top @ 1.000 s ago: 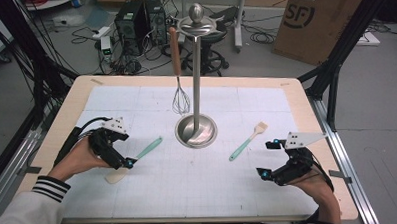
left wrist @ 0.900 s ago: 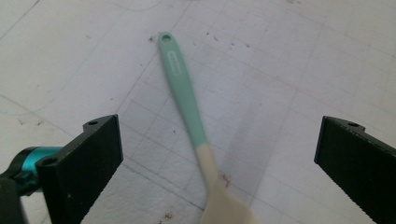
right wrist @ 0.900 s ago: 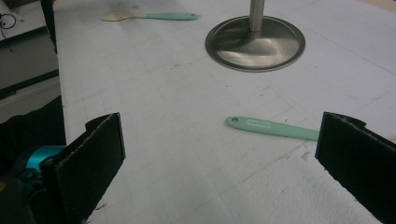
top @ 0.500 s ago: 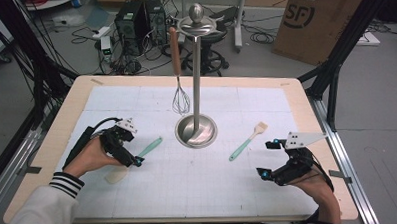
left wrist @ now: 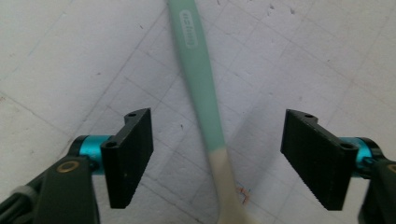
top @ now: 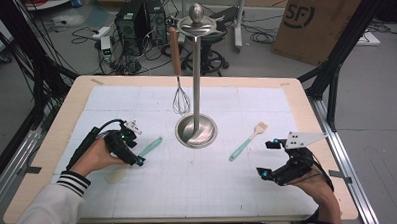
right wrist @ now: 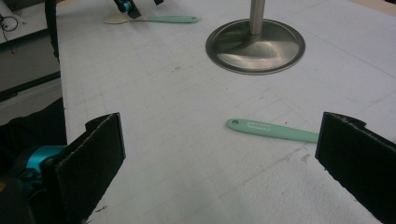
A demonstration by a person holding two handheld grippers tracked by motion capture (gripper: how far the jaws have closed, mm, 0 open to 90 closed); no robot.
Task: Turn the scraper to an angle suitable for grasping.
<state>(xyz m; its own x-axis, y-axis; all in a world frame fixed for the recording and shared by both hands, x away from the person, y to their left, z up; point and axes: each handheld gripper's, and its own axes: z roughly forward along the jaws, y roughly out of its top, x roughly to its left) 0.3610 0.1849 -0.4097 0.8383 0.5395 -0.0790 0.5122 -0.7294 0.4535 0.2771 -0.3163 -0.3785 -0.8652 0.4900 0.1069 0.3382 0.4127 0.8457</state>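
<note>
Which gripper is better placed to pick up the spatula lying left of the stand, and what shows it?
Left. The left gripper sits over the spatula, whose handle lies between its jaws, which have just been closing without touching it. The right gripper rests far off.

White "SF" logo on the brown cardboard box

So it's a flat silicone spatula with a mint-green handle and cream-coloured blade, lying flat on the white gridded mat at the left side of the table. Handle end points toward the steel stand's round base, blade end toward the table's near-left edge.
</note>
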